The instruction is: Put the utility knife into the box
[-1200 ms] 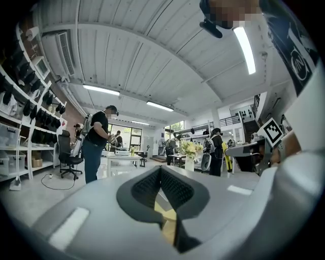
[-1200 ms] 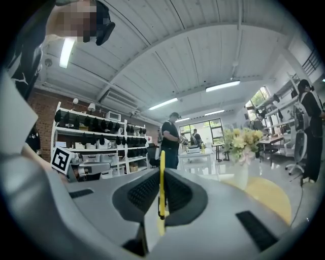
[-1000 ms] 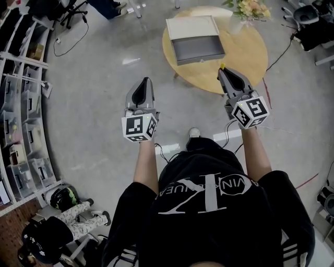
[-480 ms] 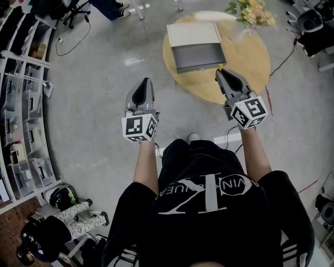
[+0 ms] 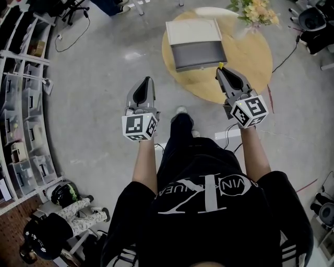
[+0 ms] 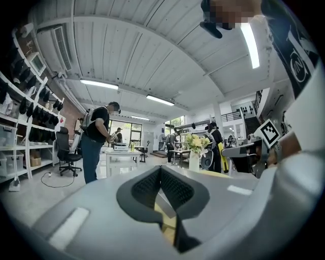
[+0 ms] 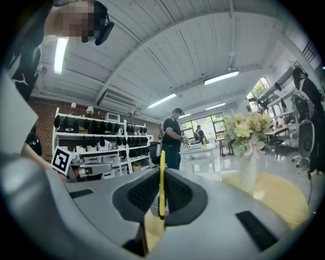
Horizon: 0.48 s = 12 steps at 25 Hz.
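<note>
R tool (image 5: 223, 72) clenched on yellow utility knife (image 7: 161, 183), held upright btwn jaws. Open box (image 5: 198, 52) on round desk (image 5: 250, 52), 11 o'clock of R tool, near. L tool (image 5: 145, 82) clenched, nothing in it.

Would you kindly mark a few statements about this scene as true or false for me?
1. The right hand-held gripper is shut on a slim yellow utility knife. True.
2. The utility knife lies inside the open grey box. False: it is clamped in the right hand-held gripper, outside the box.
3. The left hand-held gripper holds a tool. False: its jaws are together with nothing between them.
4. The box sits on a round wooden table. True.
5. The table carries nothing but the box. False: a vase of yellow flowers stands at its far edge.
</note>
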Available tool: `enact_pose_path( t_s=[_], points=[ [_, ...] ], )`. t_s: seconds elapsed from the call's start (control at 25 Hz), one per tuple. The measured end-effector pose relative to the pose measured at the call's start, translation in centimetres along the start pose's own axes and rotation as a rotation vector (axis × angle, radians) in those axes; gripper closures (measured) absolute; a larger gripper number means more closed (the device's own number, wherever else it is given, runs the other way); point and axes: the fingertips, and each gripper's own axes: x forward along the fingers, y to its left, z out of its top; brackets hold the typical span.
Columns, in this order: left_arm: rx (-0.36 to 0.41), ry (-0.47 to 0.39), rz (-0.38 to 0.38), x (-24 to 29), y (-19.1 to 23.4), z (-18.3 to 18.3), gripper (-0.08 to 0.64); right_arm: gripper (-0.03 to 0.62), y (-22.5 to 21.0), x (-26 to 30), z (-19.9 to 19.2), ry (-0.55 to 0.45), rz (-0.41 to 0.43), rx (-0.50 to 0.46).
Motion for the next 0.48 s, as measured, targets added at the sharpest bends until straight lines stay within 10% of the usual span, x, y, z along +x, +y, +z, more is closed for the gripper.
enact_pose_path(
  t_s=[0.48],
  points=[
    [-0.014, -0.008, -0.030, 6.4, 2.7, 0.1, 0.549, 0.560, -3.1, 5.0, -0.4, 0.046, 0.005, -0.017]
  ],
)
